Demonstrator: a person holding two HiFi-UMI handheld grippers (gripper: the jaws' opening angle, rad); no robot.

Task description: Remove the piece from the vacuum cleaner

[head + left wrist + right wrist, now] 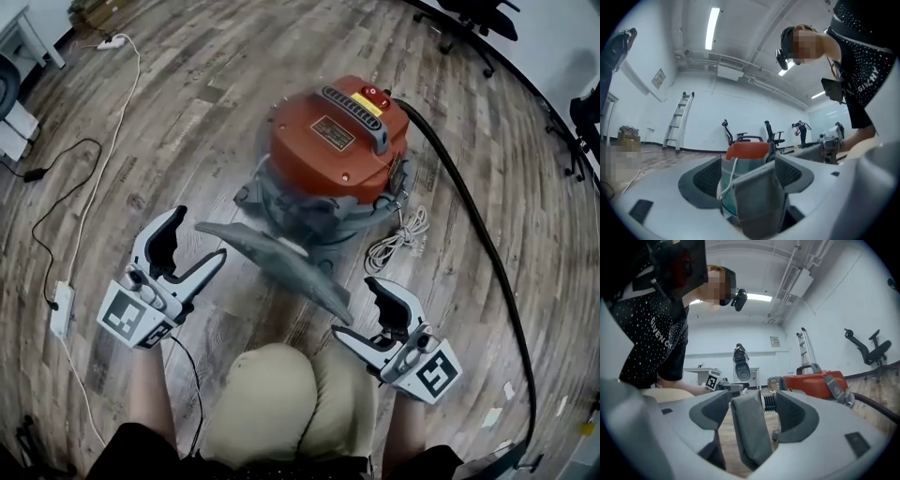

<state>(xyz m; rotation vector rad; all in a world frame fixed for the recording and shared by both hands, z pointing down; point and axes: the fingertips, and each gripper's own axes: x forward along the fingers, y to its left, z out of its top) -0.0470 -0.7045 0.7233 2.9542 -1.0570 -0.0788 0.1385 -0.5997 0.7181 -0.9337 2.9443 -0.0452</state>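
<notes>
An orange-topped vacuum cleaner (337,150) on a grey base stands on the wooden floor ahead of me. A long grey nozzle piece (281,262) lies slanted in front of it, apart from the body. My left gripper (200,234) is open, with the piece's left end between its jaws. My right gripper (355,307) is open around the piece's right end. In the left gripper view the grey piece (757,201) stands between the pads (705,180) with a gap showing. The right gripper view shows the piece (750,432) loose between the pads (797,416).
A black hose (469,216) curves from the vacuum down the right side. A coiled white cord (398,239) lies by the base. Cables and a power strip (61,309) run along the left. Office chairs (469,19) stand at the far right. My knee (281,394) is just below the piece.
</notes>
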